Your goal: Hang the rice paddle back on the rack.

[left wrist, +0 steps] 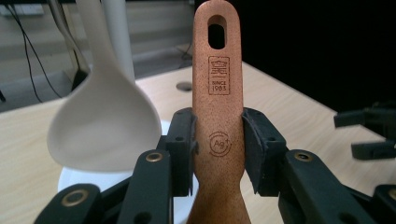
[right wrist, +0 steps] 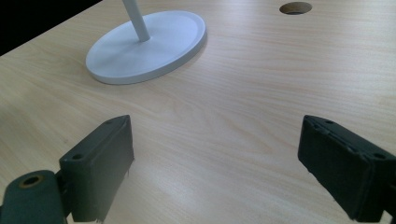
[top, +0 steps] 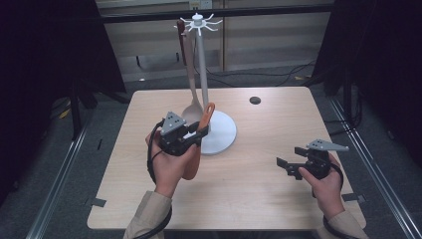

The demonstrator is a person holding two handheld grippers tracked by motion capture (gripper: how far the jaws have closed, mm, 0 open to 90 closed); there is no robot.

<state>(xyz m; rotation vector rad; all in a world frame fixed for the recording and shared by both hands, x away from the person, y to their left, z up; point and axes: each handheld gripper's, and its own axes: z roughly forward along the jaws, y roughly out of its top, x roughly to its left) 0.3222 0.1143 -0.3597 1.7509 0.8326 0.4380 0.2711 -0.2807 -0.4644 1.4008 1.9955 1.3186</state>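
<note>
left gripper view: left tool [left wrist: 218, 149] clamps stamped spatula handle [left wrist: 218, 107]

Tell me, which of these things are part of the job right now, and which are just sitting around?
In the job:
- orange spatula, clamped in the left tool
- white hanging stand with hooks on top
- pale ladle hanging on the stand

Sitting around:
- right tool, open and holding nothing
- round hole in the table
</note>
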